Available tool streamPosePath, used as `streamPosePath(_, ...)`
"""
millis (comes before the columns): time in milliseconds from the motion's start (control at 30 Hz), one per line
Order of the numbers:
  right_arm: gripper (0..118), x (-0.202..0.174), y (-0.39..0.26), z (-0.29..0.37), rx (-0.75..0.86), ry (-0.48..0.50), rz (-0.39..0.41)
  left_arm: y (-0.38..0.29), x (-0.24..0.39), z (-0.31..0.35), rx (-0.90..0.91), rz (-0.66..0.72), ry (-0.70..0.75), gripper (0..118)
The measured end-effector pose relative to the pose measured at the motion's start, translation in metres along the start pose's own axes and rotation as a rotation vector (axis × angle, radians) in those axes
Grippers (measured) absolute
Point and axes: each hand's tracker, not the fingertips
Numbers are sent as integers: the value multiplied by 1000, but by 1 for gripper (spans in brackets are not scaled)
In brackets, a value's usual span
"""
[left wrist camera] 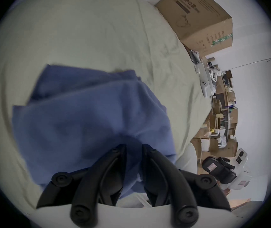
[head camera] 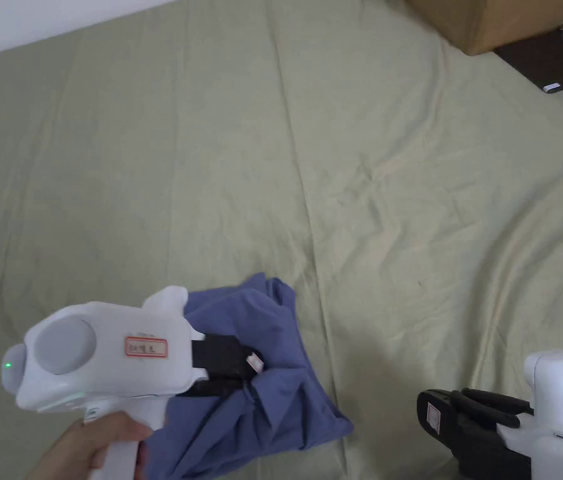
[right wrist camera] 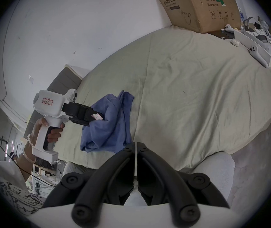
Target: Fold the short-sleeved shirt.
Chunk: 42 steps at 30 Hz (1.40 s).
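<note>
One blue shirt point(head camera: 274, 375) bunched, creased, pinched in left tool point(head camera: 245, 369).

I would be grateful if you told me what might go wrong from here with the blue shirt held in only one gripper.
1. The left gripper pinches a bunch of the blue shirt; lifting it may drag the layers into a worse crumple.
2. The right gripper is shut and holds nothing, so no edge is pinned and the shirt may slide over the green sheet.
</note>
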Motion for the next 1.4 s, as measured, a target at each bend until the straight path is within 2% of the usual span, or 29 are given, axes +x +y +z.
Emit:
streamPosePath(167,4,1,0,-1,-14,1,0,-5,11,-38,-90,7,-53,26)
streamPosePath(400,4,1,3,-1,-14,-9,1,-3,23,-61,-119,57,-115,26)
streamPosePath(533,4,-1,3,-5,-24,-14,9,-10,33,-63,-121,3,-119,26)
streamPosePath(600,4,-7,6,-6,-30,-15,18,-14,33,-56,-119,2,-135,26)
streamPosePath(800,4,-21,12,-5,-30,-15,57,-28,21,17,6,3,-345,26)
streamPosePath(900,4,-28,15,-7,-30,-19,80,-41,9,61,108,-39,-269,26)
streamPosePath(1000,4,-36,16,-9,-29,-15,97,-58,-13,91,172,-22,-176,26)
streamPosePath(1167,4,-51,24,-18,-31,15,137,-93,-66,114,259,142,-167,26)
streamPosePath(1233,4,-62,30,-27,-28,35,172,-107,-89,118,281,208,-160,26)
streamPosePath(1333,4,-86,39,-54,-32,31,294,-127,-113,120,309,275,-154,26)
streamPosePath(1400,4,-100,45,-84,-47,42,316,-136,-123,120,317,302,-158,26)
